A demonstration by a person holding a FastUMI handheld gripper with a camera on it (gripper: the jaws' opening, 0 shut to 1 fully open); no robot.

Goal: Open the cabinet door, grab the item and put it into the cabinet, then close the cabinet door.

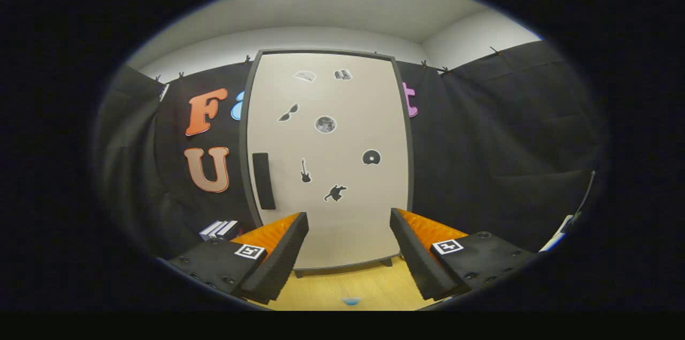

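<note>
Gripper (349,254) fingers spread wide and empty, closed cabinet door (329,158) beyond them.

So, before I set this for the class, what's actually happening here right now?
A person is pointing a hand-held gripper at a cabinet standing on a wooden table. The cabinet door is shut, and its dark handle sits on the door's left side, beyond the fingers. The gripper is open, its fingers spread apart and holding nothing. A small blue item lies on the table between the fingers, close in. The door has not yet been opened.
</note>
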